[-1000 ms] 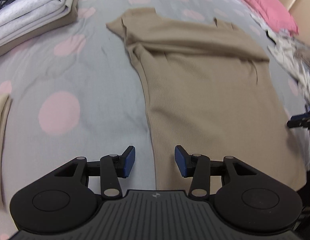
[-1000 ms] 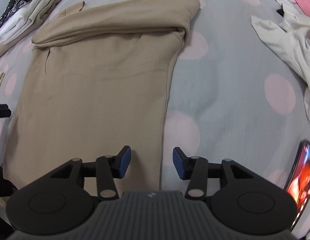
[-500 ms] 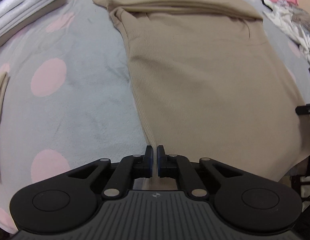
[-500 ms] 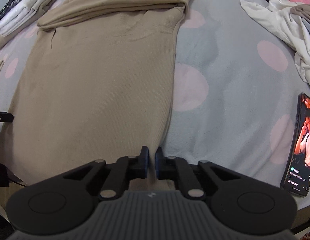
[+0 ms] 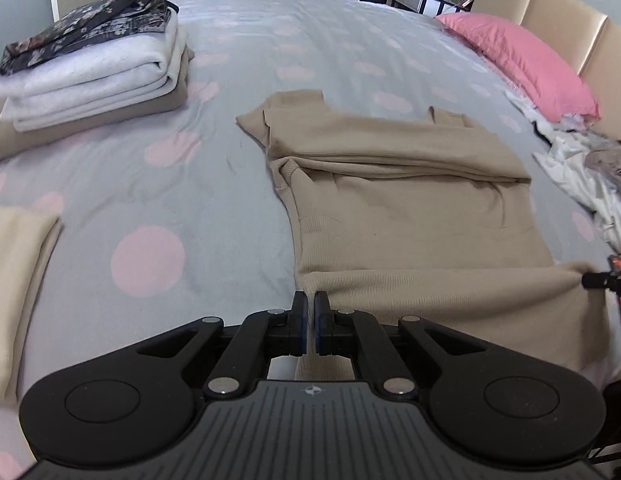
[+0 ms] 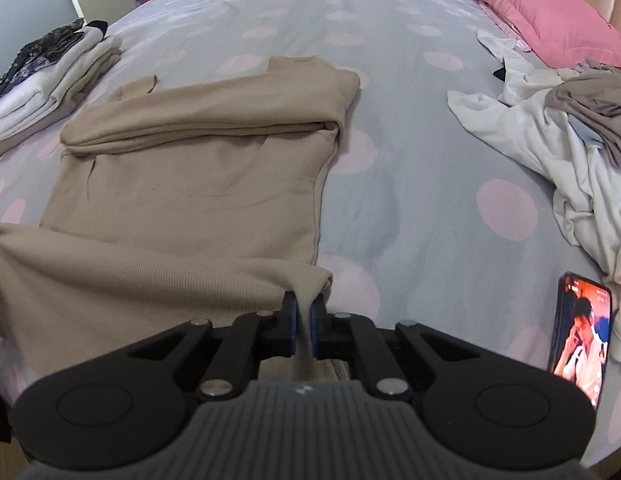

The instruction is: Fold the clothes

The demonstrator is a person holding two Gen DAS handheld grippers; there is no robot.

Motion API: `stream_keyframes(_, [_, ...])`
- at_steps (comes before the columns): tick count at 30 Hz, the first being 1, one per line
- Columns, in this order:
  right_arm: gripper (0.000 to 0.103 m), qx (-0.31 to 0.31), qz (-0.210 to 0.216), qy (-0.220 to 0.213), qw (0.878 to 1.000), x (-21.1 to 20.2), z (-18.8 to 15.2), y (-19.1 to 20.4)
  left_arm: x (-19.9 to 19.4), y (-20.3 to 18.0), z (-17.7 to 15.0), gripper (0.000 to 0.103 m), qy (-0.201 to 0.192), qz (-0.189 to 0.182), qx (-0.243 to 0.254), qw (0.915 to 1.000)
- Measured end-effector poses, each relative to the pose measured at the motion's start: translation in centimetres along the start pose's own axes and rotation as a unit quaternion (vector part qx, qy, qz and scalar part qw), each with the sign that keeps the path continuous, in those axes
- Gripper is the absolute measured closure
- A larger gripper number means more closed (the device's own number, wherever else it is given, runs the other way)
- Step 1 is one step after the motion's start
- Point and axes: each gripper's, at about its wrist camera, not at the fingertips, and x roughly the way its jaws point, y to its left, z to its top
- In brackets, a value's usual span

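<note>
Both grippers, spread a second ago, now pinch the beige garment [image 5: 410, 216]: left gripper [image 5: 309, 316] lower centre, right gripper [image 6: 303, 318] likewise; hem lifted; fold upward likely next.

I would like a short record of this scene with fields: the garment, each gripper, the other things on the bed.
garment: beige knit top, flat on the bed, sleeves folded across its upper part, lower hem lifted
left gripper: jaws shut on the hem's left corner
right gripper: jaws shut on the hem's right corner
bed cover: grey with pink dots
folded stack: far left
unfolded pile: right side, white and grey clothes
phone: right near edge, screen lit
pillow: pink, by the headboard
</note>
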Motion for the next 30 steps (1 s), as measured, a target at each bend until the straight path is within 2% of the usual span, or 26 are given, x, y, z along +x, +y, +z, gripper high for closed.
stream_keyframes(5, [0.093, -0.022, -0.011, 0.008, 1.0, 1.7, 0.5, 0.3, 1.9, -0.5, -0.3, 0.099, 0.009, 0.024, 0.013, 0.9996])
stream_keyframes(7, [0.086, -0.024, -0.015, 0.005, 1.0, 1.8, 0.4, 0.2, 1.9, -0.8, -0.4, 0.097, 0.004, 0.048, 0.031, 0.9984])
stream_keyframes(8, [0.081, -0.024, -0.018, 0.002, 1.0, 1.7, 0.3, 0.1, 1.7, -1.0, -0.5, 0.09, 0.0, 0.06, 0.041, 0.9974])
stream_keyframes(9, [0.07, -0.021, -0.026, -0.003, 0.999, 1.5, 0.2, -0.1, 1.4, -1.1, -0.6, 0.081, -0.005, 0.07, 0.047, 0.9964])
stream_keyframes(10, [0.065, -0.019, -0.034, -0.009, 0.999, 1.3, 0.2, -0.3, 1.1, -1.3, -0.7, 0.078, -0.011, 0.08, 0.052, 0.9954])
stream_keyframes(12, [0.065, -0.026, -0.038, -0.02, 0.999, 0.8, 0.0, -0.4, 0.3, -1.6, -1.0, 0.068, -0.023, 0.085, 0.061, 0.9943])
stream_keyframes(16, [0.065, -0.091, -0.044, -0.05, 0.994, -0.5, -1.2, 1.5, -0.7, -3.1, -1.8, 0.064, -0.04, 0.073, 0.108, 0.9906])
stream_keyframes(20, [0.064, -0.189, -0.028, -0.07, 0.979, -1.6, -3.4, 4.1, -0.6, -5.9, -3.8, 0.062, -0.033, 0.069, 0.204, 0.9761])
stream_keyframes(22, [0.064, -0.239, -0.013, -0.066, 0.969, -1.8, -4.6, 5.1, -0.3, -7.1, -5.0, 0.062, -0.017, 0.046, 0.241, 0.9692])
stream_keyframes(24, [0.064, -0.284, 0.005, -0.053, 0.957, -1.9, -5.8, 5.9, -0.3, -8.4, -6.2, 0.061, -0.004, 0.024, 0.288, 0.9574])
stream_keyframes(26, [0.063, -0.341, 0.011, -0.057, 0.938, -2.2, -7.2, 6.7, -0.4, -9.6, -7.5, 0.061, 0.003, 0.008, 0.335, 0.9421])
stream_keyframes(28, [0.058, -0.396, 0.015, -0.064, 0.916, -2.5, -8.7, 7.3, -0.5, -10.6, -8.7, 0.058, 0.003, 0.005, 0.374, 0.9275])
stream_keyframes(30, [0.057, -0.434, 0.022, -0.058, 0.899, -2.5, -10.2, 7.9, -0.5, -11.3, -9.7, 0.055, 0.008, 0.005, 0.402, 0.9154])
